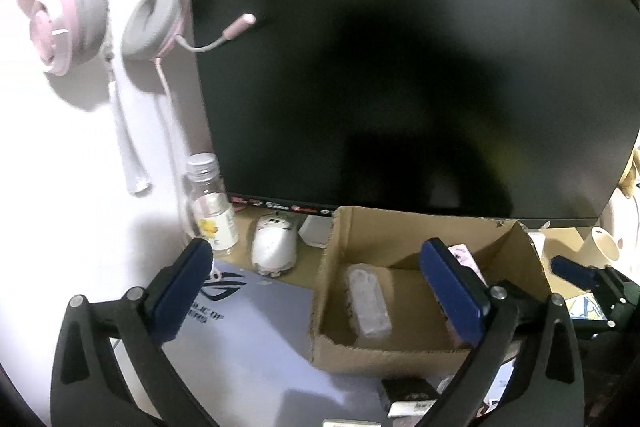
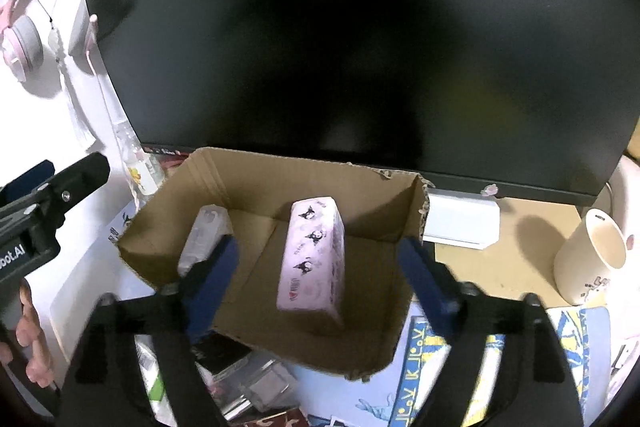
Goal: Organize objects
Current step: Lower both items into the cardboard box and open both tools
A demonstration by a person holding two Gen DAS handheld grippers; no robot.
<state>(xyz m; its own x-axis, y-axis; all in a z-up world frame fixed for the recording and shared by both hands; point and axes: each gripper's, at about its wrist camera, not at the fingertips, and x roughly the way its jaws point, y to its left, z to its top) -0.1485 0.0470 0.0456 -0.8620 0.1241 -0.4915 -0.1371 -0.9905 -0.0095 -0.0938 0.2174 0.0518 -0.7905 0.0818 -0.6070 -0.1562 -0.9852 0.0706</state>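
Observation:
An open cardboard box (image 2: 256,183) stands on the desk below the monitor; it also shows in the left wrist view (image 1: 340,351). Inside lie a pink cartoon-printed pack (image 2: 314,259) and a clear plastic-wrapped item (image 2: 202,235), which shows in the left wrist view too (image 1: 368,303). My right gripper (image 2: 320,267) is open and empty, its blue pads either side of the pink pack, above the box. My left gripper (image 1: 316,275) is open and empty, hovering over the box's left wall and the mouse pad (image 1: 240,331). The right gripper's finger shows at the left view's right edge (image 1: 576,271).
A large dark monitor (image 1: 400,67) fills the back. Pink headphones (image 1: 80,11) hang on the wall. A clear bottle (image 1: 210,207) and white mouse (image 1: 274,243) stand left of the box. A cream cup (image 2: 592,255) stands right. Small packets (image 2: 240,379) lie in front.

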